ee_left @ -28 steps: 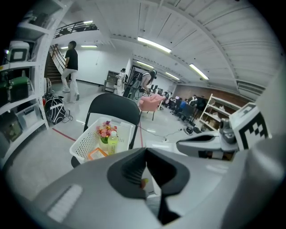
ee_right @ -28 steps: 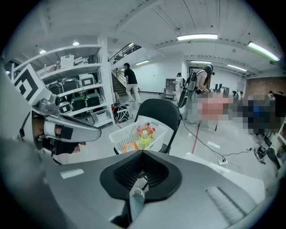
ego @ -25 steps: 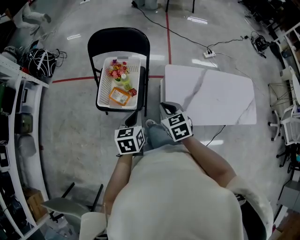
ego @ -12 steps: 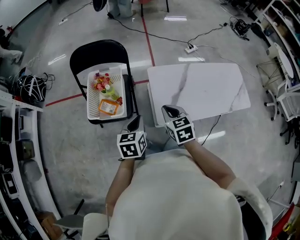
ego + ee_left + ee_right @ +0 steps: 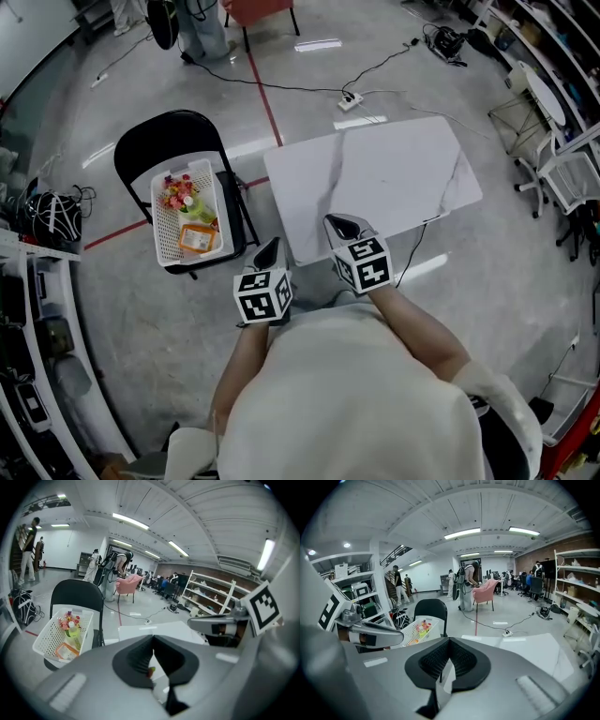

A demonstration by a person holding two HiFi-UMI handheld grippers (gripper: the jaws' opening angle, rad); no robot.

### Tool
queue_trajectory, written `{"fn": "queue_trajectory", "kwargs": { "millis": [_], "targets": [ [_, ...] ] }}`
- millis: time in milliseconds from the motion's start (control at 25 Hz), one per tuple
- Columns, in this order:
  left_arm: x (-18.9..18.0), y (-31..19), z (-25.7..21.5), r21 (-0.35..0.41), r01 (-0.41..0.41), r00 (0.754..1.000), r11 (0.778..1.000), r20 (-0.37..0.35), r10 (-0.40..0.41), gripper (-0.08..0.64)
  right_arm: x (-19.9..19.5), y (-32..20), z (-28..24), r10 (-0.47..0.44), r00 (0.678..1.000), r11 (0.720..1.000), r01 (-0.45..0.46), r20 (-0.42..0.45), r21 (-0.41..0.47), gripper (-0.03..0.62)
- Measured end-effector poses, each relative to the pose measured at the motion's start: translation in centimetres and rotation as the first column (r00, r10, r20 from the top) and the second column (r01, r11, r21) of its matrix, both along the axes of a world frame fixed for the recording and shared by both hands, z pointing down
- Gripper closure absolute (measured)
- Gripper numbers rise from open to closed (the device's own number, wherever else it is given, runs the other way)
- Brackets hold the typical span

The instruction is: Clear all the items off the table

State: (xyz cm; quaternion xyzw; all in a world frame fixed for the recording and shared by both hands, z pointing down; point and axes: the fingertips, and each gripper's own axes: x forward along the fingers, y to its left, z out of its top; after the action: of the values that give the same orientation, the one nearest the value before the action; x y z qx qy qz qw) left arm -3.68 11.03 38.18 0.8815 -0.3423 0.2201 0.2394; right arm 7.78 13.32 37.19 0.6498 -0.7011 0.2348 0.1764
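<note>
White marble-patterned table (image 5: 375,178) fills the centre of the head view. The items lie at middle left, in a white basket (image 5: 159,246) on a black folding chair (image 5: 155,141): a bunch of flowers (image 5: 173,195), a green bottle (image 5: 192,208) and an orange packet (image 5: 194,240). The left gripper (image 5: 270,248) hangs lower right of the basket, apart from it, just off the table's lower-left corner. The right gripper (image 5: 342,223) points at the table's lower edge. Both grippers' jaws are closed tip to tip on themselves.
</note>
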Motion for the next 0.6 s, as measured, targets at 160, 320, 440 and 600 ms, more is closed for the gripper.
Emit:
{"fn": "queue_trajectory", "kwargs": {
  "millis": [160, 320, 440, 600],
  "targets": [
    [2.4, 1.5, -0.3, 0.000, -0.020, 1.000, 1.000, 0.002, 0.020, 0.552, 2.3, 1.5, -0.4, 0.014, 1.000, 1.000, -0.014, -0.003, 0.003, 0.594],
    [4.1, 2.6, -0.3, 0.004, -0.028, 1.000, 1.000, 0.000, 0.028, 0.552, 3.9, 2.9, -0.4, 0.017, 1.000, 1.000, -0.017, -0.009, 0.010, 0.594],
    [5.4, 3.4, -0.3, 0.007, -0.035, 0.999, 0.999, 0.002, 0.035, 0.552, 5.2, 3.8, -0.3, 0.021, 1.000, 1.000, -0.021, -0.010, 0.010, 0.594],
    [6.8, 4.3, -0.5, 0.012, -0.044, 0.999, 0.999, 0.006, 0.044, 0.552, 6.6, 4.7, -0.5, 0.025, 1.000, 1.000, -0.025, -0.011, 0.014, 0.594]
  ]
}}
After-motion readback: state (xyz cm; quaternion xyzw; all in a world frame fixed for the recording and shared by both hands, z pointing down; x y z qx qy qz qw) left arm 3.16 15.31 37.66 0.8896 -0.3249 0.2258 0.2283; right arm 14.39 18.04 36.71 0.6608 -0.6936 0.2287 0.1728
